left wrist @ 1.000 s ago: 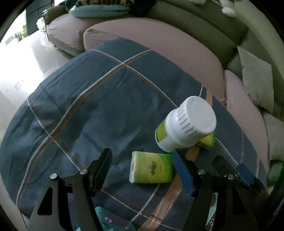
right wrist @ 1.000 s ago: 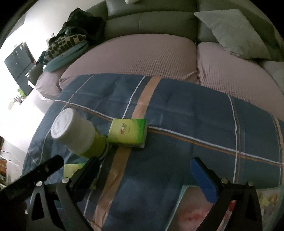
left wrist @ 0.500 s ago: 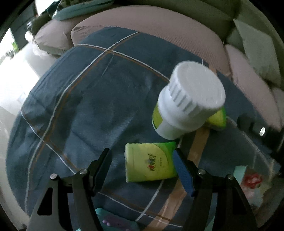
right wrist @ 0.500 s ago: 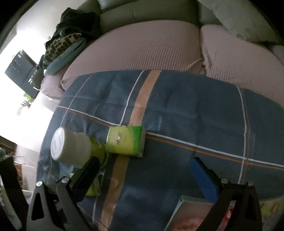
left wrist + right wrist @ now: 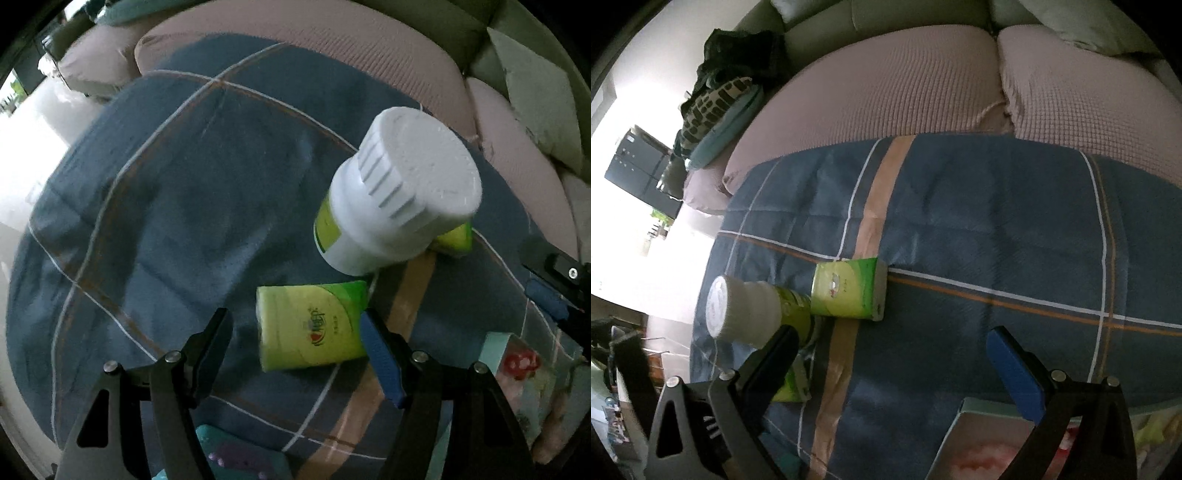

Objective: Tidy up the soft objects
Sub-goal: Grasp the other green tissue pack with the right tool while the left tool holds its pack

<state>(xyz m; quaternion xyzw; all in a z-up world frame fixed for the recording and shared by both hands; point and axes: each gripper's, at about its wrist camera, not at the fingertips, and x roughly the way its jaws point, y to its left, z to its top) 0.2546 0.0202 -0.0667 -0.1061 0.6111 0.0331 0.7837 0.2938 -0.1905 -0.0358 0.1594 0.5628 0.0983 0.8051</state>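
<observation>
**Both grippers held open above the blue blanket**

A blue checked blanket (image 5: 177, 206) is spread over a pink sofa cushion (image 5: 886, 96). On the blanket a white bottle (image 5: 391, 199) with a ribbed cap and a green label is seen, tilted in both views. Two green tissue packs are lying near it. The nearer tissue pack (image 5: 314, 328) is flat on the blanket, just below the bottle in the left wrist view. The farther tissue pack (image 5: 849, 293) is on the other side of the bottle, touching the bottle's base in the right wrist view and lying on the beige stripe of the blanket.

The left gripper (image 5: 295, 350) is pointed steeply down. Its fingers are held wide apart, and the nearer tissue pack is seen between them; the blue pad (image 5: 380, 365) is just beside the right edge of the pack, but contact cannot be confirmed. Nothing is gripped.

The right gripper (image 5: 890, 365) is also held with its fingers wide apart, and only blanket is seen between them. Its dark finger (image 5: 772, 365) partly covers the bottle's base and the nearer tissue pack in the picture. Nothing is held by it.

A book with a pink picture (image 5: 990, 443) is lying at the lower edge, partly under the right gripper.
</observation>
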